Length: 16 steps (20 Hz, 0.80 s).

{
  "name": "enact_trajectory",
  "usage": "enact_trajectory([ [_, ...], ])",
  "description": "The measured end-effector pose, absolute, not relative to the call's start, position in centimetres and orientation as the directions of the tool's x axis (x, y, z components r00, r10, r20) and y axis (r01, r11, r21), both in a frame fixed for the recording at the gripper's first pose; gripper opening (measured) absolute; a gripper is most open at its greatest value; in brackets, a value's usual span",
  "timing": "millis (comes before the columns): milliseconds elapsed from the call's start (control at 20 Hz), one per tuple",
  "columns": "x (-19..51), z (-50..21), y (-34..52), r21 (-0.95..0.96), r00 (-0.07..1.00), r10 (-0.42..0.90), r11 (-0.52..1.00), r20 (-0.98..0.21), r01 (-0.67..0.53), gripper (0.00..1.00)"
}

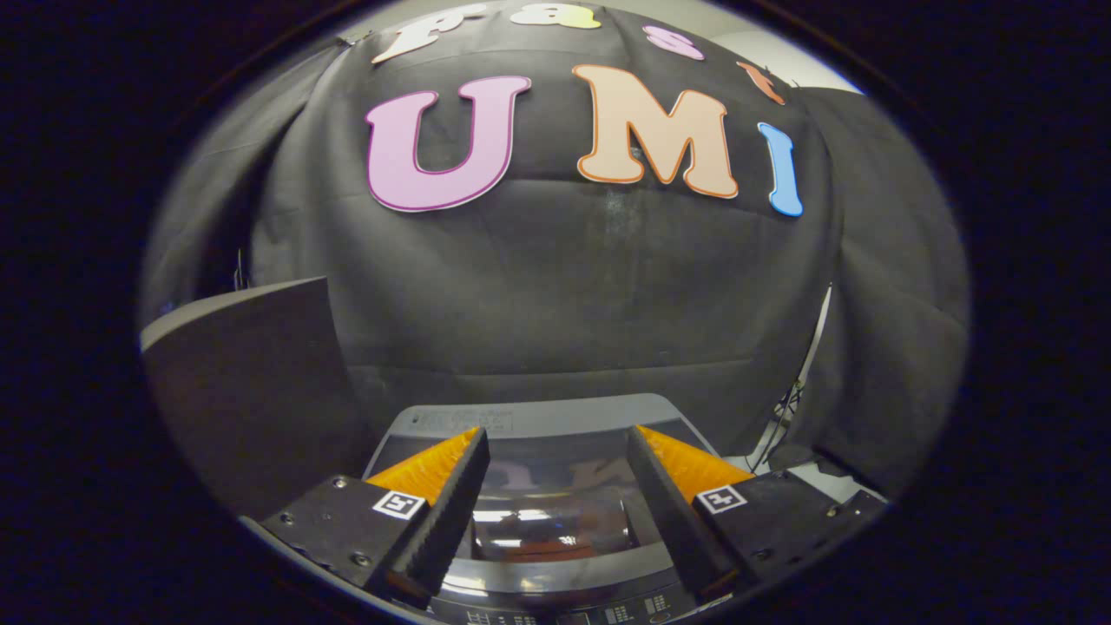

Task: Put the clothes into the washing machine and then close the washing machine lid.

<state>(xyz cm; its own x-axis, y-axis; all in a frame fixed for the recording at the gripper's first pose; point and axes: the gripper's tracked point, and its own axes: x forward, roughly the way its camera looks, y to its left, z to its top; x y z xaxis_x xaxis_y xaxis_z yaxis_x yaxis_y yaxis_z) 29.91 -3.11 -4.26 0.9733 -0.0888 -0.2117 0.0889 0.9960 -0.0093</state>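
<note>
A grey top-loading washing machine (538,418) stands below and just ahead of my gripper (555,438). Its glass lid (551,508) lies flat and closed, with reflections on it and something orange-red dimly visible through the glass between my fingers. The control panel (564,612) with small buttons runs along the machine's near edge under the fingers. My gripper is open, both fingers (456,499) spread wide above the lid with nothing between them. Whether they touch the lid I cannot tell.
A dark grey flat panel (252,382) rises to the left of the machine. Black cloth hangs behind and around it. To the right of the machine are cables and a stand leg (785,408) against a pale floor patch.
</note>
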Motion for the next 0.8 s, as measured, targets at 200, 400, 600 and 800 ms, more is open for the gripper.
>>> enact_trajectory([
  [200, 27.4, -4.0, -2.9, 0.049, 0.976, -0.064, 0.996, -0.206, 0.075, 0.98],
  [400, 24.0, -1.9, -2.0, 0.062, 0.983, -0.023, 0.998, -0.184, 0.035, 0.97],
  [600, 20.3, 0.4, -1.6, 0.052, 0.989, -0.005, 0.999, -0.147, 0.012, 0.97],
  [800, 16.5, 2.7, -2.8, 0.047, 0.994, -0.025, 0.998, -0.106, 0.030, 0.97],
])
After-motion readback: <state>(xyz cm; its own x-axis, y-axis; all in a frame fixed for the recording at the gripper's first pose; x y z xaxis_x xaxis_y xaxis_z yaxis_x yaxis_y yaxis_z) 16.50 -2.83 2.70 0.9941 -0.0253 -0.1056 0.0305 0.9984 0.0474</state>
